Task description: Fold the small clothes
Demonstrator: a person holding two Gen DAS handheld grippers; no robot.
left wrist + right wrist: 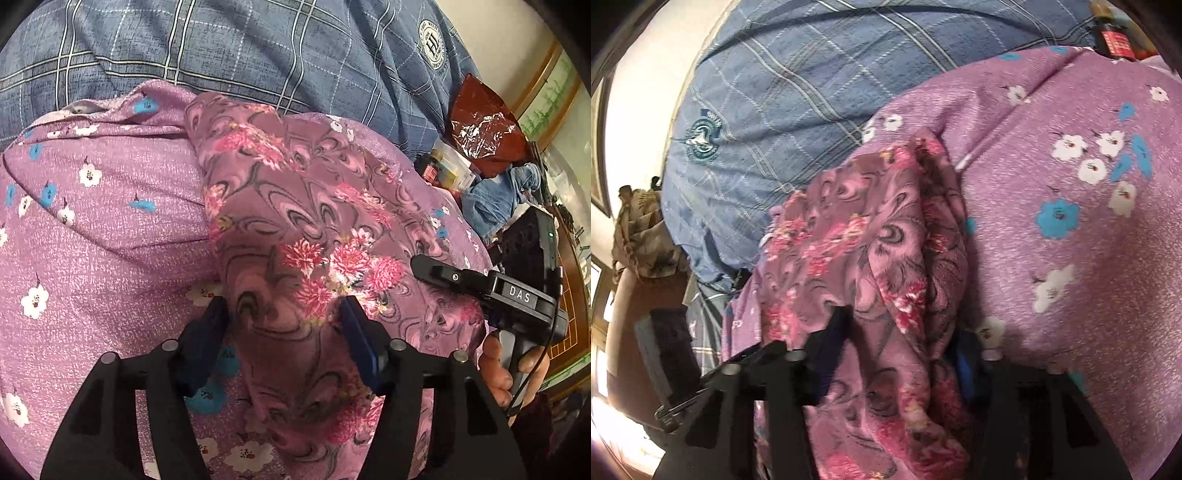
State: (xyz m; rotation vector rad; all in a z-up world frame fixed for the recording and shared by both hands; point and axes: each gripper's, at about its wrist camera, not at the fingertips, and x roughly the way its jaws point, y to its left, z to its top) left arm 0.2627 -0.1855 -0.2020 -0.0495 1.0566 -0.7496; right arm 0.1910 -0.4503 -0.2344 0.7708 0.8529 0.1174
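White letters "DAS" stand on a small grey plate on the black body of the right gripper (430, 267), seen in the left wrist view.

On the blue plaid blanket (229, 48) a round white crest (434, 44) carries large letters that look like "HL" in its centre; the ring of small lettering around them is too fine to read. In the right wrist view the same blanket (812, 74) bears a teal emblem (703, 140) with lettering that is blurred and cannot be made out.

A red label (1117, 46) at the upper right edge of the right wrist view has small white print, too small to read.
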